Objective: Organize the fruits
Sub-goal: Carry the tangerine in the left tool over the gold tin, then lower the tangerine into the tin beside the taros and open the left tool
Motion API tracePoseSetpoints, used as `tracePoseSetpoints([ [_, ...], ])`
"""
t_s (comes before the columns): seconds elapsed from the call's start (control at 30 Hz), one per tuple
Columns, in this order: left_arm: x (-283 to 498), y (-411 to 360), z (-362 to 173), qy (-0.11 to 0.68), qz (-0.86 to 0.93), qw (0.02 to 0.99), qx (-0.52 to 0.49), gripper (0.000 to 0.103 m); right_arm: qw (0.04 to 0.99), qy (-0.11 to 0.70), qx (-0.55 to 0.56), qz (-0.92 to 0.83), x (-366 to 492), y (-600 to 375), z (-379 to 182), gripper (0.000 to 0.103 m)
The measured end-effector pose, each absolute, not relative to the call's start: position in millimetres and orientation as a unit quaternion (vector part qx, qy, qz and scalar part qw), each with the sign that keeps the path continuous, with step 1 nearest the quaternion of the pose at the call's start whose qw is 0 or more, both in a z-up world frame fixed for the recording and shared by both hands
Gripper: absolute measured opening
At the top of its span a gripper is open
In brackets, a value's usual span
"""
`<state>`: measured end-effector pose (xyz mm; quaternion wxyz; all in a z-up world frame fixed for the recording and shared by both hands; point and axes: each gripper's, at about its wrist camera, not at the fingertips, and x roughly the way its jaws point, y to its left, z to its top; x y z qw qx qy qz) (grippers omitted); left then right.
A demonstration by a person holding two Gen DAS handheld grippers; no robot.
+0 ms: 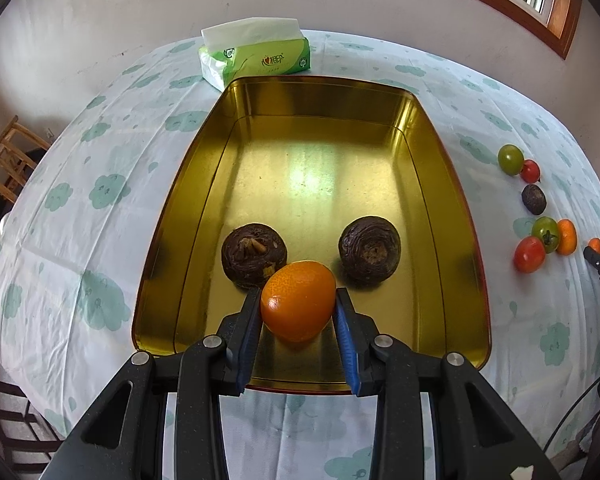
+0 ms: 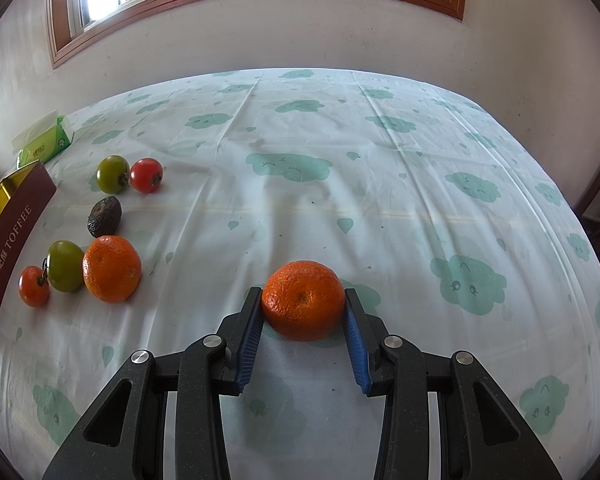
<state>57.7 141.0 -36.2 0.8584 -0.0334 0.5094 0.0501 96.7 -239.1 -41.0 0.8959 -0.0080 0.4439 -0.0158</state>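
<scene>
A smooth oval orange citrus (image 1: 298, 301) is clamped in the left gripper (image 1: 297, 300) low over the gold metal tin's (image 1: 436, 168) near end, just short of two dark brown corms (image 1: 254, 255), while a round orange mandarin (image 2: 303, 300) is clamped on the tablecloth (image 2: 340, 152) by the right gripper (image 2: 303, 302).

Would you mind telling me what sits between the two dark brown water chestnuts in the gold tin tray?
In the left wrist view, the orange mandarin held by the left gripper shows between them, above the tray.
</scene>
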Motion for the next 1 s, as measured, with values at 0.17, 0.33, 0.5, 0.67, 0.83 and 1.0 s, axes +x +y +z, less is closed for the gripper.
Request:
tracePoseSetpoints([
  [0.17,57.7,141.1,-36.6,0.509,0.053,0.859,-0.029,0.031,0.896,0.444,-0.009,-0.016,96.5,-238.1,-41.0,0.040],
  [0.33,56.2,140.3,-38.3,0.508,0.052,0.859,-0.018,0.032,0.896,0.444,-0.009,-0.016,96.5,-236.9,-41.0,0.040],
  [0.5,53.6,140.9,-39.4,0.508,0.053,0.860,-0.010,0.032,0.896,0.444,-0.009,-0.017,96.4,-235.8,-41.0,0.040],
  [0.67,50.8,143.2,-39.2,0.508,0.053,0.860,-0.012,0.032,0.896,0.444,-0.010,-0.017,96.2,-235.9,-40.8,0.040],
  [0.83,50.1,148.4,-39.8,0.512,0.059,0.857,-0.013,0.033,0.896,0.444,-0.011,-0.018,96.1,-234.5,-40.8,0.040],
  [1.0,50.4,149.2,-39.5,0.513,0.060,0.856,-0.014,0.033,0.896,0.444,-0.011,-0.018,95.9,-233.5,-40.8,0.040],
])
